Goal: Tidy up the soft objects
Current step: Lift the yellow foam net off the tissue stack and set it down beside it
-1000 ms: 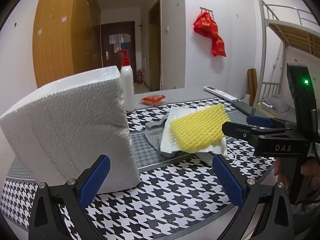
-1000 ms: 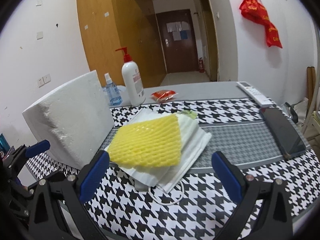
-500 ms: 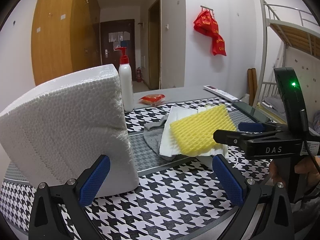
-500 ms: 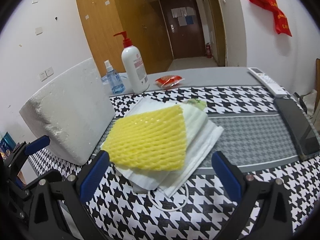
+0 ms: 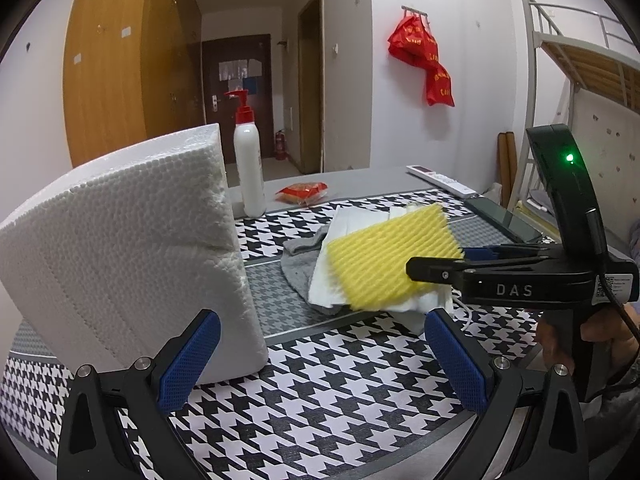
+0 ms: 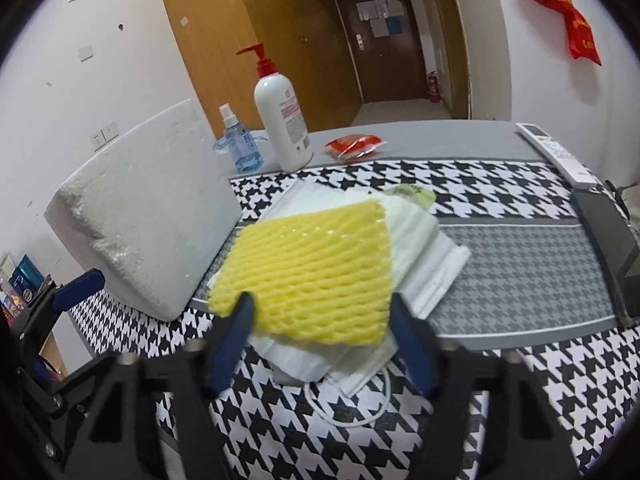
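My yellow foam net looks soft and ribbed, lying on matt white padded sheets. The styrofoam block is grainy, beaded. The houndstooth cloth on the bench is matt; the pump bottle is glossy plastic.

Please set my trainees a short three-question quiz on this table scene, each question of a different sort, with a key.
1. True or false: the pump bottle lies on its side.
2. What lies on top of the pile of white cloths? A: a grey cloth. B: the yellow foam net. C: a red packet.
3. Which gripper has the net between its jaws?

Key
1. False: it stands upright.
2. B.
3. The right gripper. Its jaws have just been closing, with the net's near edge between them. Whether the pads press on it yet cannot be told.
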